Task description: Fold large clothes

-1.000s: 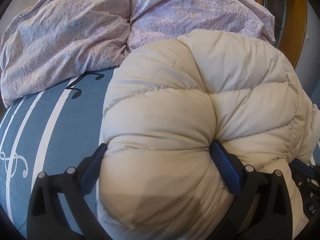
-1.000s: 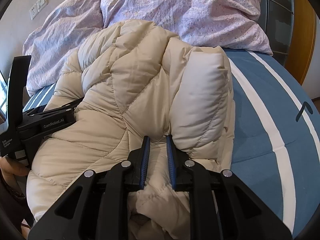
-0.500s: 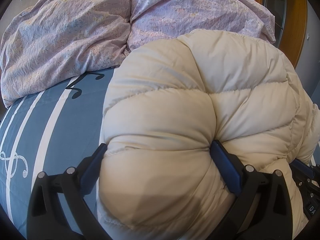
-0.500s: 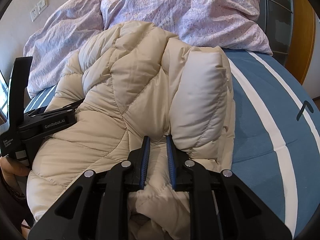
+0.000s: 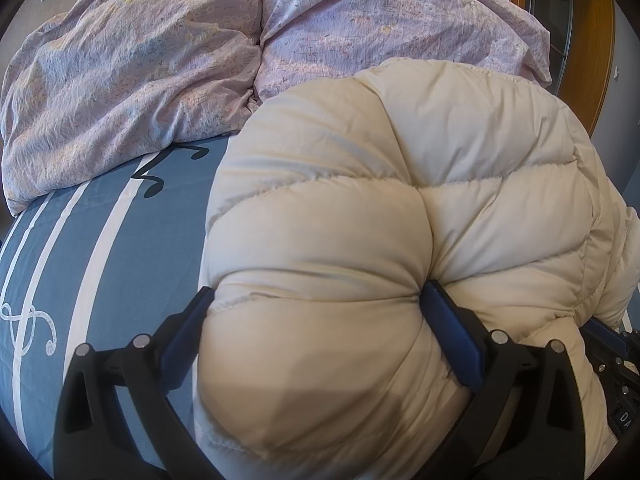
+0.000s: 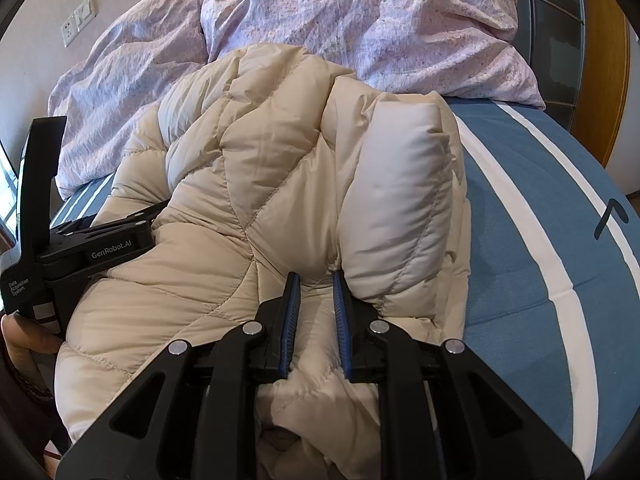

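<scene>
A cream puffer jacket lies bunched on the bed, with its thick quilted bulk filling the left wrist view. My left gripper straddles a fat roll of it; the jaws stand wide and both blue pads press into the padding. In the right wrist view the same jacket is heaped in folds. My right gripper is nearly closed, pinching a thin fold of the jacket beside a puffed panel. The left gripper's black body shows at the jacket's left side, its fingers buried in the fabric.
The blue bedsheet with white stripes stretches to the left, and the same bedsheet to the right. A crumpled lilac duvet is piled behind the jacket. A wooden door frame stands at the far right. A person's hand holds the left gripper.
</scene>
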`<state>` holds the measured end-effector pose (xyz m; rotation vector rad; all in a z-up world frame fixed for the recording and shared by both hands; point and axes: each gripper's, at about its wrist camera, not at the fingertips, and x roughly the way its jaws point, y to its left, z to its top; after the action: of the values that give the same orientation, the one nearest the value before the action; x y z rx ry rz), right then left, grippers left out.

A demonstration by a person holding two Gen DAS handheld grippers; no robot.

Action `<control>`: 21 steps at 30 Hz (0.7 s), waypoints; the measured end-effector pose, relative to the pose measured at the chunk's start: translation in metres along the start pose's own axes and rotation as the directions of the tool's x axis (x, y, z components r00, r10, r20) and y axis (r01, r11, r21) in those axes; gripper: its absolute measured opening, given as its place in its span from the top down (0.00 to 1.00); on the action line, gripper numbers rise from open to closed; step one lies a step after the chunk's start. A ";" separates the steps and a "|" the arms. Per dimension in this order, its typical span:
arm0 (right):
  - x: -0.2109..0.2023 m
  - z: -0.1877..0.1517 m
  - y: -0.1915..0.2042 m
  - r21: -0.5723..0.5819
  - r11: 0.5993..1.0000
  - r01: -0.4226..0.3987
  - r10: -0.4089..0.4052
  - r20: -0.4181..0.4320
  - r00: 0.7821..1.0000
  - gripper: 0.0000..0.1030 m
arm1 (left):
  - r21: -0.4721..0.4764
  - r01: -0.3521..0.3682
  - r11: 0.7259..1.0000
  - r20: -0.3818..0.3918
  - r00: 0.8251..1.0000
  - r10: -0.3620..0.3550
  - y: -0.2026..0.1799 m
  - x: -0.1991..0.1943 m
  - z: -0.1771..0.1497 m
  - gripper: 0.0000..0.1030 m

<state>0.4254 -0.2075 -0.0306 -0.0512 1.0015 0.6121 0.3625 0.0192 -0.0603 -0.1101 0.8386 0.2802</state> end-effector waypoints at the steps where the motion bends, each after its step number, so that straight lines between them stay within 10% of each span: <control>1: -0.002 0.003 -0.001 0.014 1.000 -0.008 0.008 -0.011 1.000 0.84 | 0.000 0.000 1.000 0.000 1.000 0.000 0.000 0.000 0.000 0.02; 6: -0.030 0.012 -0.023 0.149 0.985 -0.088 0.086 0.020 0.996 0.71 | -0.003 0.004 1.000 0.003 1.000 -0.004 0.002 0.000 -0.001 0.02; 9: -0.050 0.017 -0.043 0.238 0.967 -0.089 0.072 0.081 0.994 0.25 | -0.002 0.002 1.000 0.006 1.000 -0.002 0.002 0.000 -0.001 0.02; 21: 0.001 0.018 -0.076 0.420 0.896 -0.145 0.196 -0.080 0.977 0.22 | -0.006 0.010 1.000 0.006 1.000 -0.009 0.002 -0.001 -0.002 0.02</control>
<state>0.4779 -0.2653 -0.0392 0.3833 1.2454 0.5502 0.3600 0.0205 -0.0612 -0.1185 0.8314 0.2739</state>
